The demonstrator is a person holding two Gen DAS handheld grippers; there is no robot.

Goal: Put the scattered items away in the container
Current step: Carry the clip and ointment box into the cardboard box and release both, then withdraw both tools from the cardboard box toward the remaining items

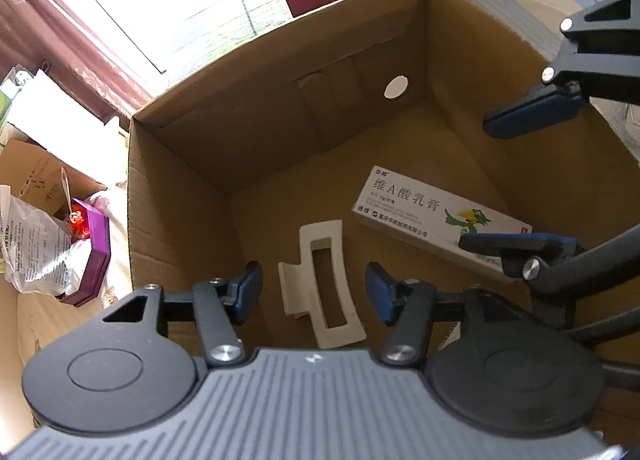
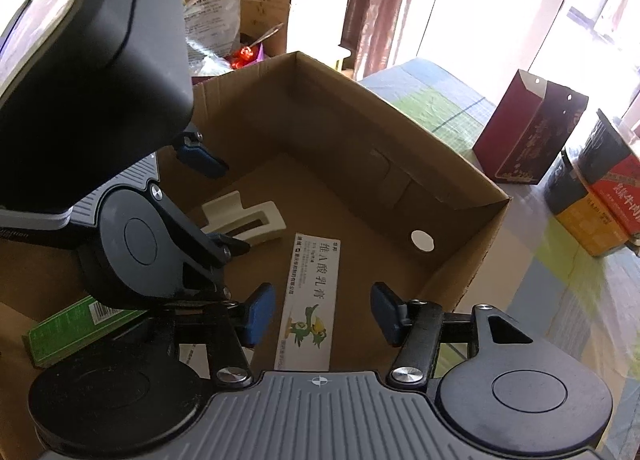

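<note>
Cardboard box (image 1: pixel 280 108) stands open-topped on the patterned surface (image 2: pixel 560 292), acting as the container, and both grippers hang over its mouth. Left gripper (image 1: pixel 314 292) has its blue pads spread wide with nothing between them; directly beneath that gap lies the white hair claw (image 1: pixel 320 284), flat on the box floor and touching neither pad, a layout that fits a piece let go from above. Right gripper (image 2: pixel 323 314) is likewise spread and empty, poised over the white ointment carton (image 2: pixel 310 300), which lies flat on the floor just beside the claw without touching it, its long side running toward the wall that has the round hole (image 2: pixel 422 240). Both items rest low and flat, so neither seems likely to tip or slide. In the right wrist view a green packet (image 2: pixel 80 326) shows at lower left, partly hidden under the left gripper body; whether it sits inside the box or against its outside, I cannot tell. A dark red carton (image 2: pixel 528 132) and a stack of printed boxes (image 2: pixel 596 212) stand on the surface well apart from the container; whether they count as scattered items is unclear. Judgement: two items are stowed, and both grippers are free to leave the box for whatever remains.
</note>
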